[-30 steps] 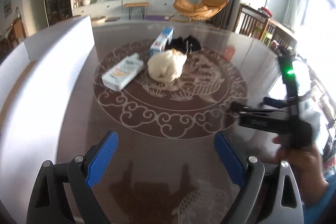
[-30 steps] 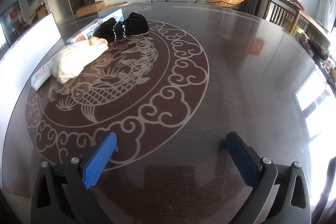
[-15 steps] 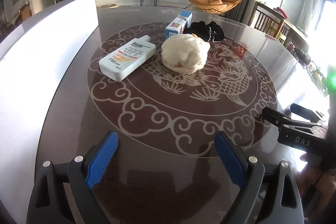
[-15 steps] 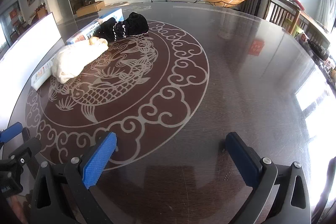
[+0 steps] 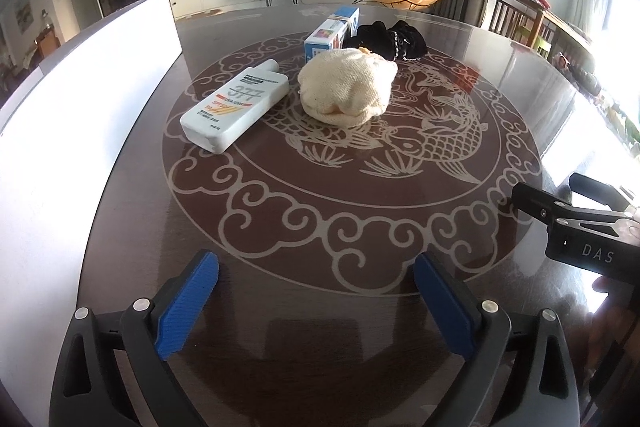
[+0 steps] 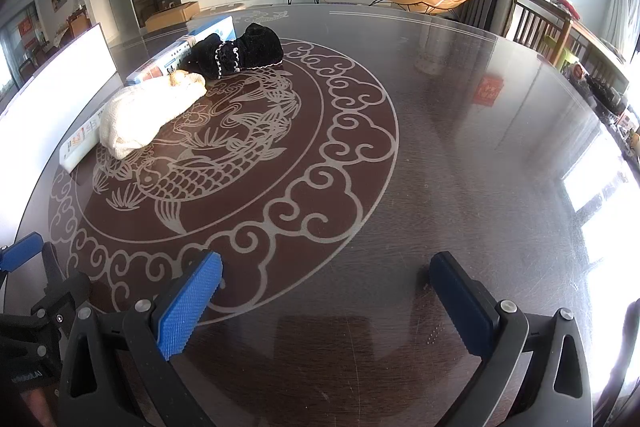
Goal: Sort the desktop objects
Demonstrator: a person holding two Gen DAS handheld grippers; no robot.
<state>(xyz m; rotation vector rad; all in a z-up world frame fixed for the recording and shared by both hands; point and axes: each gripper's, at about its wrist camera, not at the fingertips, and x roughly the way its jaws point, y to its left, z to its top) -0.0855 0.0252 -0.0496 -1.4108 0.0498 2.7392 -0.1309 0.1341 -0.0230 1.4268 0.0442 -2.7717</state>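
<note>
A white bottle (image 5: 236,107) lies on its side on the round dark table (image 5: 320,227), left of a cream knitted bundle (image 5: 348,91). Behind them lie a blue-and-white box (image 5: 330,33) and a black cloth item (image 5: 386,39). In the right wrist view the cream bundle (image 6: 148,115), black cloth item (image 6: 240,51), box (image 6: 180,57) and part of the bottle (image 6: 78,145) show at far left. My left gripper (image 5: 316,295) is open and empty near the table's front. My right gripper (image 6: 324,291) is open and empty, to the right of the left one.
A tall white panel (image 5: 80,107) stands along the table's left edge. The right gripper's body (image 5: 580,227) shows at the right of the left wrist view. Wooden chairs (image 6: 540,31) stand beyond the table's far right edge.
My left gripper has swung left and levelled, bringing the bottle and bundle nearer the middle of its view. The right gripper has stayed put; the left gripper's tip now shows at its lower left.
</note>
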